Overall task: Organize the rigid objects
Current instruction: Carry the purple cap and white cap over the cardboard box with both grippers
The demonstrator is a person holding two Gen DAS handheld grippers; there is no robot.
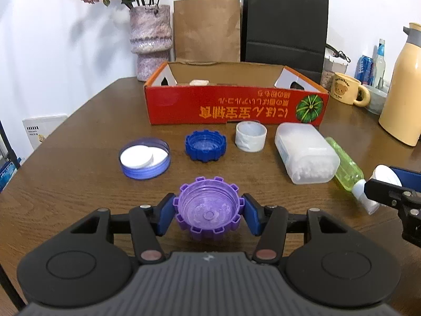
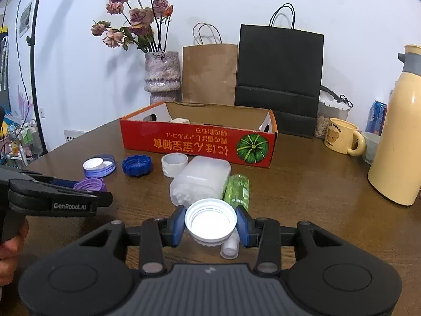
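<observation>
The purple cap [image 1: 209, 206] sits open side up in front of the red box [image 1: 236, 105], squeezed between the blue pads of the left gripper [image 1: 208, 210]. It looks ready to go into the box. To do that well, I think the cap should be lifted level, carried over the blue cap [image 1: 205, 144] and the box's front wall, then let go low inside. The right gripper [image 2: 210, 223] is clamped on a white cap [image 2: 210, 221], just in front of the green bottle [image 2: 236, 188] and the clear tub [image 2: 200, 181].

The right view shows the person's hand [image 2: 10, 252] on the left tool. The left view shows the purple cap's inside and the jar lid [image 1: 144, 158] more clearly.
</observation>
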